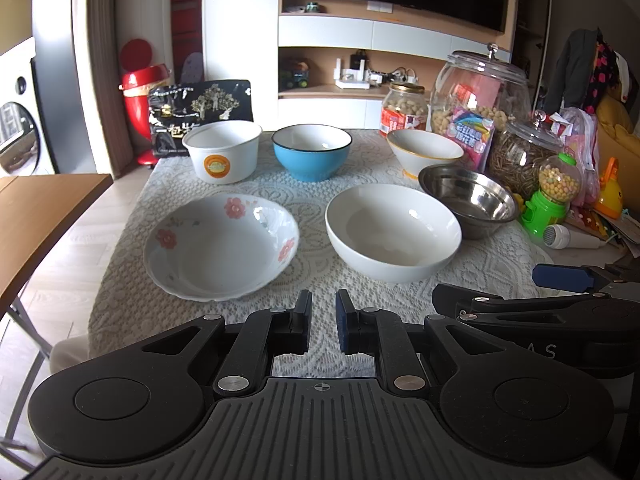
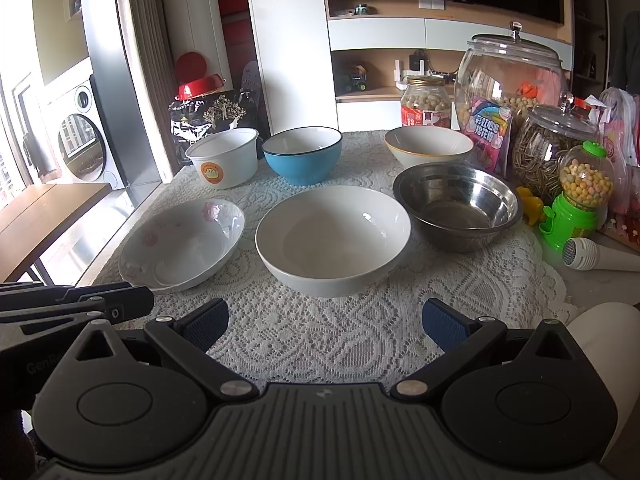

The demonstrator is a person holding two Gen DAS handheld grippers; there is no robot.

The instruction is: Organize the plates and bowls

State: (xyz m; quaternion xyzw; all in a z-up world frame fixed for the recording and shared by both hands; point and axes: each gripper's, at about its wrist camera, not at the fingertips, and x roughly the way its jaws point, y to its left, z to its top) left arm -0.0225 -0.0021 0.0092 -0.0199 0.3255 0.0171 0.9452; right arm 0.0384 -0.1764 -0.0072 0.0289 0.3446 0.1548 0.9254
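Note:
Several bowls stand apart on a lace-covered table (image 1: pixel 280 192). In front lie a shallow flowered bowl (image 1: pixel 220 246) and a plain white bowl (image 1: pixel 394 232). A steel bowl (image 1: pixel 470 200) sits to their right. Behind are a white tub with an orange badge (image 1: pixel 222 152), a blue bowl (image 1: pixel 312 152) and a yellow-rimmed white bowl (image 1: pixel 424 152). My left gripper (image 1: pixel 323 326) is shut with nothing in it, near the table's front edge, between the two front bowls. My right gripper (image 2: pixel 325 326) stands open and empty just short of the plain white bowl (image 2: pixel 332 240).
Glass jars (image 1: pixel 480 88) of snacks, a green candy dispenser (image 1: pixel 554 196), a white handheld device (image 1: pixel 568 237) and toys crowd the table's right side. A black bag (image 1: pixel 200 114) leans behind the tub. A wooden bench (image 1: pixel 44 224) stands left of the table.

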